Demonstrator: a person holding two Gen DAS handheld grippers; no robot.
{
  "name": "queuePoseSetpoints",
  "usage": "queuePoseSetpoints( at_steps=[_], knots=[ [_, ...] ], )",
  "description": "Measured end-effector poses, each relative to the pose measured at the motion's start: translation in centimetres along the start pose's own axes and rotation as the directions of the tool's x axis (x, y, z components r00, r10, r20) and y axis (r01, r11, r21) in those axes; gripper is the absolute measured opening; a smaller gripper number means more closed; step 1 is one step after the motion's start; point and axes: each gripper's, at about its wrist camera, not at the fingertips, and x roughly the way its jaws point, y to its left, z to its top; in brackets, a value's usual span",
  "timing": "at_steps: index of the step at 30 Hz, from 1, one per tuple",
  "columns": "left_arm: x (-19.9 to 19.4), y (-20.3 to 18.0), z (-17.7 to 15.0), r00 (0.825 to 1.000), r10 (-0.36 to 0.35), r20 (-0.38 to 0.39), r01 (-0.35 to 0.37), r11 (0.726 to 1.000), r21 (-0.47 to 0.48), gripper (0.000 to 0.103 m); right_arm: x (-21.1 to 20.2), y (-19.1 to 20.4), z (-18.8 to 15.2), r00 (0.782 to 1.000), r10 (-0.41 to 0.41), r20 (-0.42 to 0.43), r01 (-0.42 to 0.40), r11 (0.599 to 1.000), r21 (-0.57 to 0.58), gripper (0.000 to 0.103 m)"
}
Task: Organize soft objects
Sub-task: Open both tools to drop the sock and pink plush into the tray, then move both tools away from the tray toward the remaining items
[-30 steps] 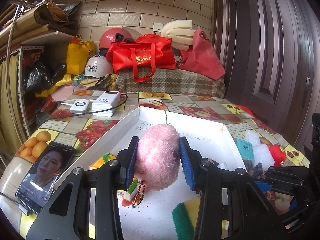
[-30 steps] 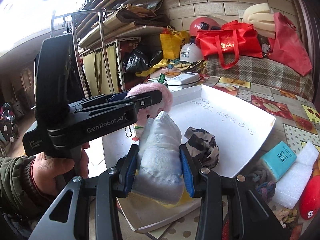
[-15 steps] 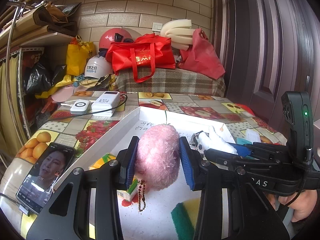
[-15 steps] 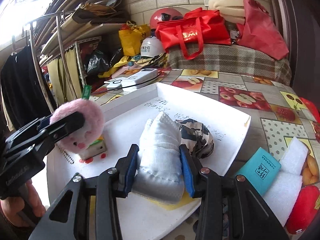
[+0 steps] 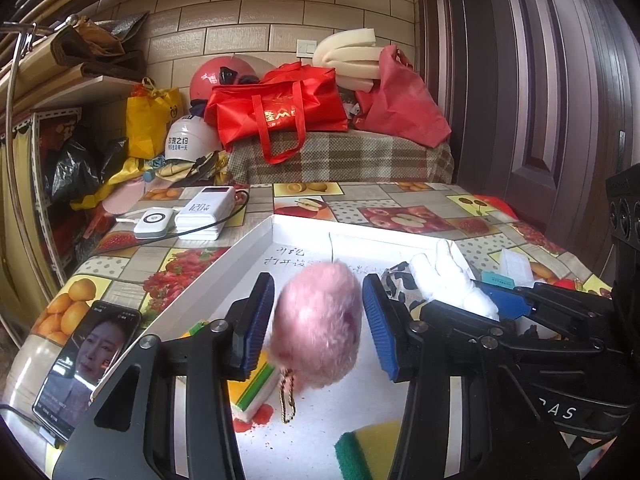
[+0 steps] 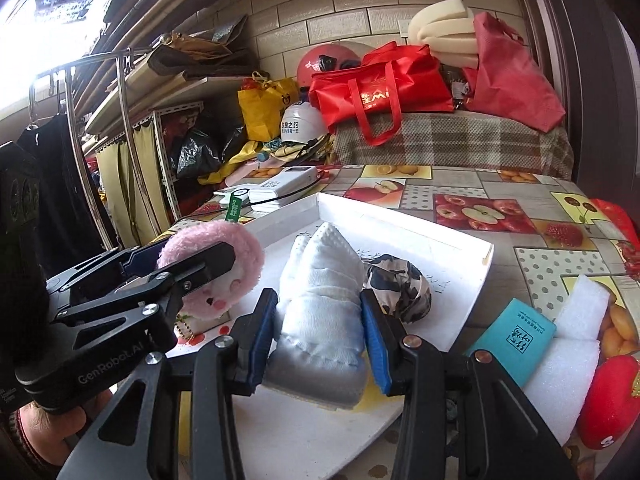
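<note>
A shallow white tray (image 5: pixel 256 245) lies on the fruit-print table. My left gripper (image 5: pixel 319 322) is open over it; the pink fluffy plush (image 5: pixel 318 330) sits blurred between the spread pads with gaps on both sides. It also shows in the right wrist view (image 6: pixel 218 270). My right gripper (image 6: pixel 318 330) stands wide around a white padded glove (image 6: pixel 320 300) that rests on the tray (image 6: pixel 460 248); the pads barely touch it. A camouflage cloth ball (image 6: pixel 398 282) lies beside the glove.
A green-yellow sponge (image 5: pixel 366 450) and a small eraser block (image 5: pixel 256 392) lie in the tray. A phone (image 5: pixel 86 360) and power banks (image 5: pixel 204 212) are on the left. A teal card (image 6: pixel 516 338), white foam (image 6: pixel 572 336) and a red plush (image 6: pixel 612 400) lie right of the tray.
Both grippers have opened. The pink plush has come free of the left pads and is dropping. The white glove has settled on the tray. The right gripper has moved in beside the left.
</note>
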Motion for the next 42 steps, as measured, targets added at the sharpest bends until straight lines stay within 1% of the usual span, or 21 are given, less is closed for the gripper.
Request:
queuePoseSetpoints(
  at_steps=[1,2,3,4,5,6,8,11,30,35,40,42],
  knots=[
    [-0.2,0.2,0.0,1.000,0.023,0.013,-0.023,1.000,-0.012,0.054,0.0,-0.2,0.0,1.000,-0.006,-0.002,0.006,1.000,0.009,0.062],
    [-0.5,0.6,0.0,0.999,0.035,0.024,-0.035,0.999,-0.032,0.060,0.1,-0.6,0.0,1.000,-0.018,-0.002,0.018,1.000,0.025,0.071],
    [-0.5,1.1,0.0,0.999,0.041,0.027,-0.039,0.998,-0.057,0.076,0.1,-1.0,0.0,1.000,-0.026,-0.003,0.026,0.999,0.046,0.088],
    [-0.4,1.6,0.0,0.999,0.048,0.020,-0.047,0.995,-0.083,0.093,0.1,-1.5,0.0,1.000,-0.025,-0.003,0.025,0.997,0.071,0.095],
    [-0.3,2.1,0.0,0.999,0.050,0.012,-0.048,0.993,-0.108,0.100,0.0,-1.9,0.0,1.000,-0.021,0.000,0.021,0.996,0.091,0.099],
    [-0.2,2.6,-0.1,0.999,0.048,0.005,-0.047,0.991,-0.127,0.103,-0.1,-2.2,-0.1,1.000,-0.026,0.004,0.026,0.994,0.107,0.103],
    [-0.3,2.8,-0.1,0.999,0.044,0.008,-0.043,0.990,-0.136,0.103,-0.3,-2.2,-0.1,0.999,-0.033,0.008,0.032,0.993,0.114,0.103],
    [-0.7,2.8,-0.1,0.998,0.063,0.023,-0.060,0.990,-0.127,0.103,-0.3,-1.5,-0.1,0.999,-0.041,0.008,0.040,0.995,0.086,0.103],
    [-1.0,2.3,0.3,0.998,0.049,0.043,-0.043,0.991,-0.125,0.103,-1.1,-1.2,0.0,0.996,-0.065,0.054,0.062,0.996,0.057,0.103],
    [-1.4,1.9,0.2,0.997,0.044,0.063,-0.037,0.993,-0.115,0.103,-1.7,-0.9,-0.2,0.994,-0.071,0.085,0.067,0.997,0.048,0.103],
    [-1.5,2.0,0.2,0.997,0.038,0.073,-0.029,0.993,-0.118,0.103,-2.6,-0.1,-0.7,0.993,-0.070,0.100,0.070,0.998,0.008,0.103],
    [-1.6,2.0,0.2,0.996,0.034,0.079,-0.025,0.992,-0.120,0.103,-3.6,0.1,-0.9,0.988,-0.076,0.133,0.078,0.997,-0.006,0.103]
  ],
)
